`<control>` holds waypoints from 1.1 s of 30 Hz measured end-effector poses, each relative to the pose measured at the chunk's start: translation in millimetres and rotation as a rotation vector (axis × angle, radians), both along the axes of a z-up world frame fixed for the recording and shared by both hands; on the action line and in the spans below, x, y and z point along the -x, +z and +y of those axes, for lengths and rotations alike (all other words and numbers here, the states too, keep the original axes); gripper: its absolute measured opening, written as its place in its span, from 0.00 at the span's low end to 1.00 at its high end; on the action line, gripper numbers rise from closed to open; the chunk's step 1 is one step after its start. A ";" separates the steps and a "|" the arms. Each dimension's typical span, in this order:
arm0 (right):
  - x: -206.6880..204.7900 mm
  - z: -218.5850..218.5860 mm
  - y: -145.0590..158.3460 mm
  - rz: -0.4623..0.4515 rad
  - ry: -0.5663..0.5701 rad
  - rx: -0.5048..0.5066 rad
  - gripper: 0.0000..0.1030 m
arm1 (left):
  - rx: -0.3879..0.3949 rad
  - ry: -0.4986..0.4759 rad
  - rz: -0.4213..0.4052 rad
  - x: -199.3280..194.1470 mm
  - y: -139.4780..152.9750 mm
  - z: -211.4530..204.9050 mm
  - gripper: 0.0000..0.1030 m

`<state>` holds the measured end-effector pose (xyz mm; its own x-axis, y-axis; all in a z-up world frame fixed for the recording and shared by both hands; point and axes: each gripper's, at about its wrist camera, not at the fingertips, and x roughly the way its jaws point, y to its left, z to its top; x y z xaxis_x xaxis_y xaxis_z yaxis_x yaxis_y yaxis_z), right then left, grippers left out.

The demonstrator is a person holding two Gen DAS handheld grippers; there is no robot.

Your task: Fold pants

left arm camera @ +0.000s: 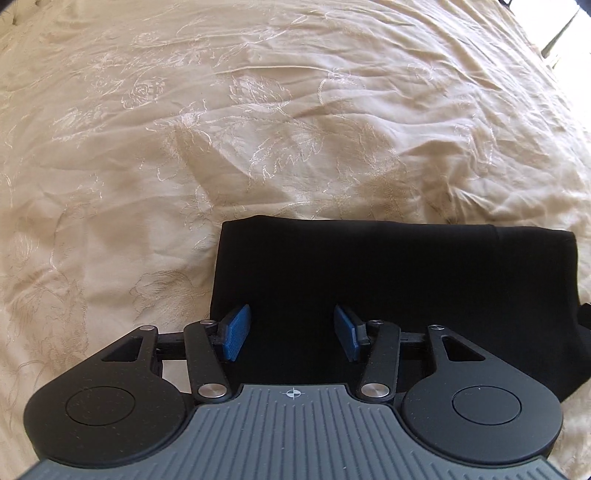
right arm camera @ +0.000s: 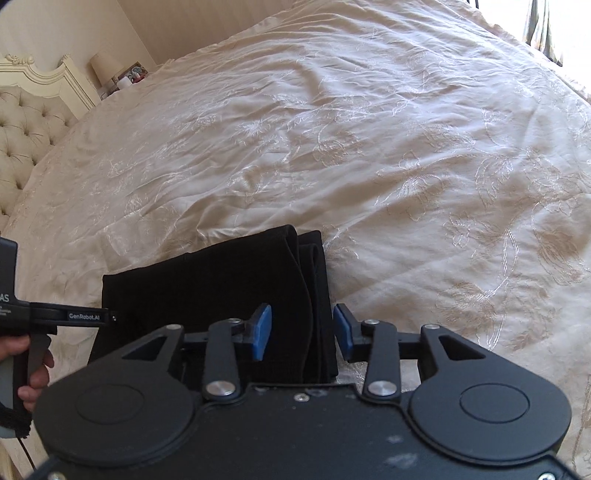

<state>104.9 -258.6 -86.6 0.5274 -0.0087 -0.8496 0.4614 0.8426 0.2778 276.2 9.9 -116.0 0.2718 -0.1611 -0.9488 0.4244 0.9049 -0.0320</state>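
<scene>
Black pants (left arm camera: 369,277) lie folded into a compact rectangle on the cream bedspread (left arm camera: 258,129). My left gripper (left arm camera: 291,332) hovers over the near left part of the bundle, its blue pads (left arm camera: 236,332) apart with nothing pinched. In the right wrist view the pants (right arm camera: 221,288) show stacked folded layers along their right edge. My right gripper (right arm camera: 301,330) stands open over that edge, and its pads (right arm camera: 262,330) do not press the cloth. The left gripper's finger (right arm camera: 88,316) reaches in from the left, held by a hand (right arm camera: 33,369).
The embroidered bedspread (right arm camera: 406,147) stretches wide and wrinkled beyond the pants. A tufted headboard (right arm camera: 26,122) stands at the far left, with a lamp (right arm camera: 105,66) and small items on a nightstand behind it. A bright window with curtains (right arm camera: 543,29) is at the top right.
</scene>
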 end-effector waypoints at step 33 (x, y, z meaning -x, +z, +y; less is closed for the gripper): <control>-52.8 -6.5 -32.7 0.098 0.084 0.025 0.25 | 0.017 0.060 0.066 71.5 -9.3 86.4 0.52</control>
